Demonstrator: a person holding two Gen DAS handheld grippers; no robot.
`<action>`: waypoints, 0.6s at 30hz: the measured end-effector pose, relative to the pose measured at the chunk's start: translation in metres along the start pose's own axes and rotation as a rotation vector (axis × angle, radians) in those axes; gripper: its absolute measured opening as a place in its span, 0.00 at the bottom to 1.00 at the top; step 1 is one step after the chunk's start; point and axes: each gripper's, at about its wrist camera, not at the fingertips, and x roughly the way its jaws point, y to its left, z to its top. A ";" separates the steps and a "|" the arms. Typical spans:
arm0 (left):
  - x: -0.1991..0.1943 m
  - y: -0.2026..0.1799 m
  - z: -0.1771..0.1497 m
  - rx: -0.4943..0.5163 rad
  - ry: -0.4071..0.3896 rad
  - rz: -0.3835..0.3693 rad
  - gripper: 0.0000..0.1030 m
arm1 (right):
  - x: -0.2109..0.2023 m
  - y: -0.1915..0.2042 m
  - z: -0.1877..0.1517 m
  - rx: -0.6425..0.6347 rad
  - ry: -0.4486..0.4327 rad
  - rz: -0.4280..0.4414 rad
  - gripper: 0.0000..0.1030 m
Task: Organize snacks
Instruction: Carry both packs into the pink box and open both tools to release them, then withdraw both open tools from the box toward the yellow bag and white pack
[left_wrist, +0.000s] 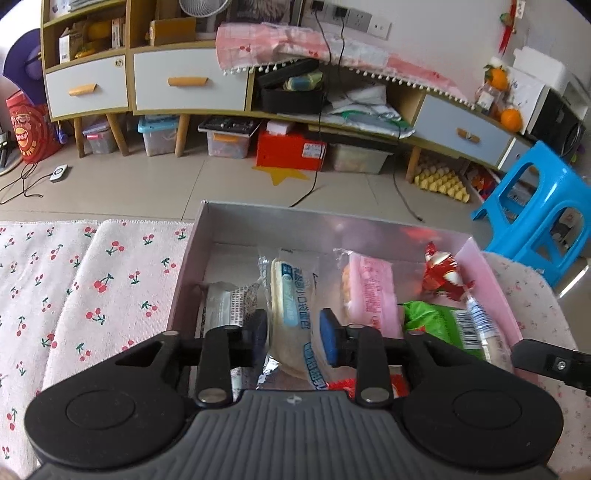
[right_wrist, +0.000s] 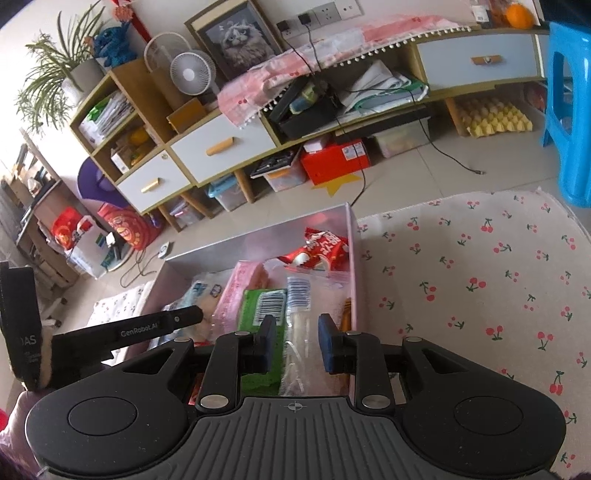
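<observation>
I hold my left gripper (left_wrist: 293, 334) open over the box (left_wrist: 192, 258), one pad on each side of the white-and-blue snack pack (left_wrist: 291, 295), so I think I can grab it or let it go; my right gripper (right_wrist: 293, 341) is open too, around the clear packet (right_wrist: 297, 321); I cannot see the box's near end behind my tools.

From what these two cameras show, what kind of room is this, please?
Most likely a home living room, not a lab or shop. A low TV-style cabinet with drawers lines the wall, a framed cat picture and a desk fan stand on it, and a cherry-print cloth covers the work surface holding the snack box.
</observation>
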 end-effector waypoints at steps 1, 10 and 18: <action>-0.003 -0.002 0.000 -0.001 -0.001 -0.003 0.34 | -0.002 0.002 0.000 -0.006 -0.003 0.000 0.30; -0.035 -0.021 -0.003 0.058 -0.031 0.003 0.61 | -0.027 0.028 -0.007 -0.062 -0.016 -0.018 0.68; -0.064 -0.020 -0.015 0.041 -0.042 0.009 0.73 | -0.061 0.040 -0.011 -0.064 -0.030 -0.049 0.82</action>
